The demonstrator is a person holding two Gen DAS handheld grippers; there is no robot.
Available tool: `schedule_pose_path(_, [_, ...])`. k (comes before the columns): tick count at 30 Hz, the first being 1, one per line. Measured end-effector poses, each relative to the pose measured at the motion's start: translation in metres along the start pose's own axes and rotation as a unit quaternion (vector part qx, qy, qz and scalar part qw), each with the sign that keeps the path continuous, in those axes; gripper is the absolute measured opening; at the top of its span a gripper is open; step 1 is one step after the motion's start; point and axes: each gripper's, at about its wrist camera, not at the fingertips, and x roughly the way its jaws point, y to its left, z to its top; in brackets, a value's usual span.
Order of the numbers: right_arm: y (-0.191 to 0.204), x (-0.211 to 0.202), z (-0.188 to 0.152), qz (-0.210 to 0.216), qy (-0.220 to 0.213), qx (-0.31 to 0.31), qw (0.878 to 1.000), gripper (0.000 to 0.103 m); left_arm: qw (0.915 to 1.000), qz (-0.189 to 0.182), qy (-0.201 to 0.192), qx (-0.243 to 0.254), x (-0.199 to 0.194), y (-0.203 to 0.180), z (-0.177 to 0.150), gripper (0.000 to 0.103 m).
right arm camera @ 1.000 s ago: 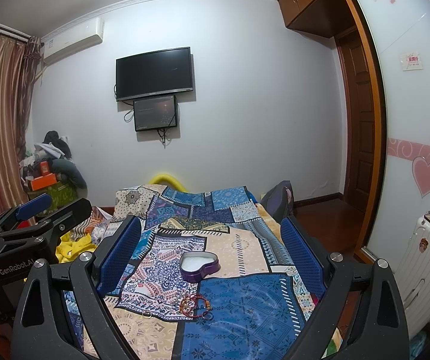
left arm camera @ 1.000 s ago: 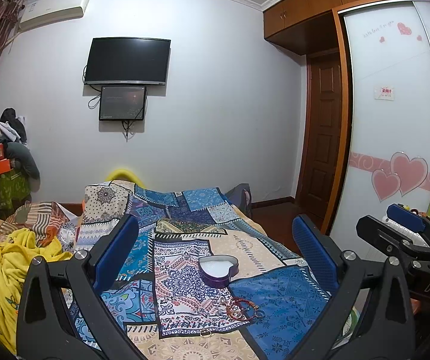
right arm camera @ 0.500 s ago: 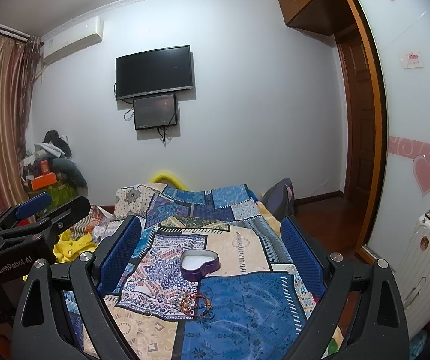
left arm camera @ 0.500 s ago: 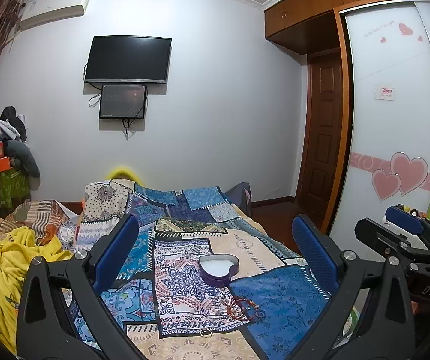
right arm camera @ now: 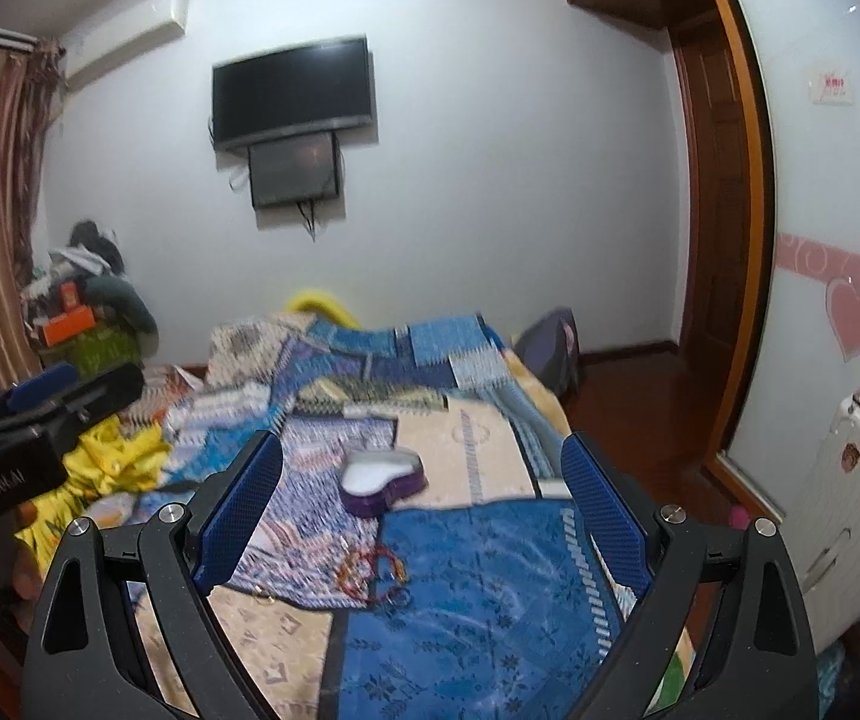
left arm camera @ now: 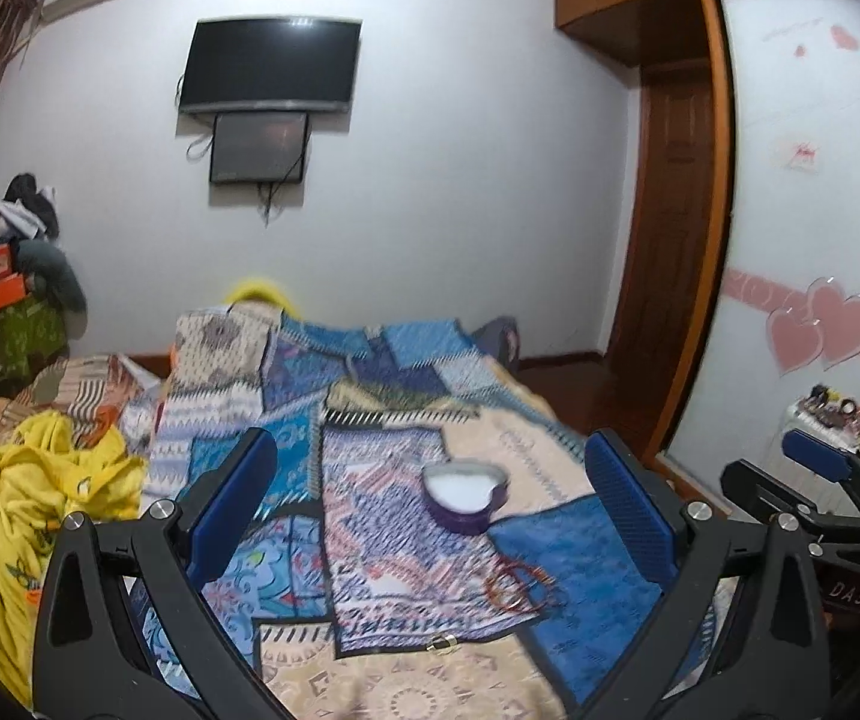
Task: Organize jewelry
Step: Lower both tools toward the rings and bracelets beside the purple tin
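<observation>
A purple heart-shaped box (left arm camera: 467,497) (right arm camera: 380,481) with a white lining lies open on the patchwork bedspread (left arm camera: 369,420) (right arm camera: 478,570). Nearer to me lie red and orange bead bracelets (left arm camera: 517,588) (right arm camera: 372,570) in a small heap, and a small gold ring (left arm camera: 442,643) rests near the front. My left gripper (left arm camera: 430,480) is open and empty above the bed, with the box between its fingers in the view. My right gripper (right arm camera: 423,480) is open and empty too, held to the right of the left one. Both views are blurred.
Yellow clothing (left arm camera: 27,492) is heaped at the bed's left side. A cluttered stand (left arm camera: 3,300) is in the far left corner. A white wardrobe with pink hearts (left arm camera: 820,240) and a white suitcase (right arm camera: 850,510) line the right side. A television (left arm camera: 270,63) hangs on the far wall.
Both grippers have moved forward and tilted down toward the bed, so the box and bracelets sit nearer and higher in view. Both remain open and empty.
</observation>
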Motion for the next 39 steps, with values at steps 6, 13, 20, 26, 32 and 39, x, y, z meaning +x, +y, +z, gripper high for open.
schedule_pose_path(6, [-0.009, 0.035, -0.024, -0.007, 0.071, 0.002, 0.997, 0.093, 0.9964, 0.007, 0.084, 0.001, 0.043, 0.018, -0.03, 0.099])
schedule_pose_path(13, [-0.016, 0.069, -0.054, 0.014, 0.147, 0.01, 0.989, 0.087, 0.9823, -0.007, 0.187, -0.003, 0.08, 0.027, -0.07, 0.087])
schedule_pose_path(20, [-0.017, 0.094, -0.072, 0.05, 0.2, 0.028, 0.978, 0.065, 0.9664, -0.051, 0.252, 0.005, 0.091, 0.013, -0.099, 0.07])
schedule_pose_path(26, [-0.012, 0.104, -0.081, 0.073, 0.222, 0.023, 0.972, 0.049, 0.9548, -0.084, 0.285, 0.007, 0.099, 0.002, -0.111, 0.05])
schedule_pose_path(32, [-0.012, 0.12, -0.089, 0.087, 0.246, 0.025, 0.965, 0.039, 0.9479, -0.098, 0.303, -0.014, 0.109, 0.008, -0.118, 0.043])
schedule_pose_path(39, [-0.01, 0.129, -0.094, 0.095, 0.255, 0.028, 0.962, 0.037, 0.9466, -0.103, 0.305, -0.017, 0.113, 0.009, -0.122, 0.039])
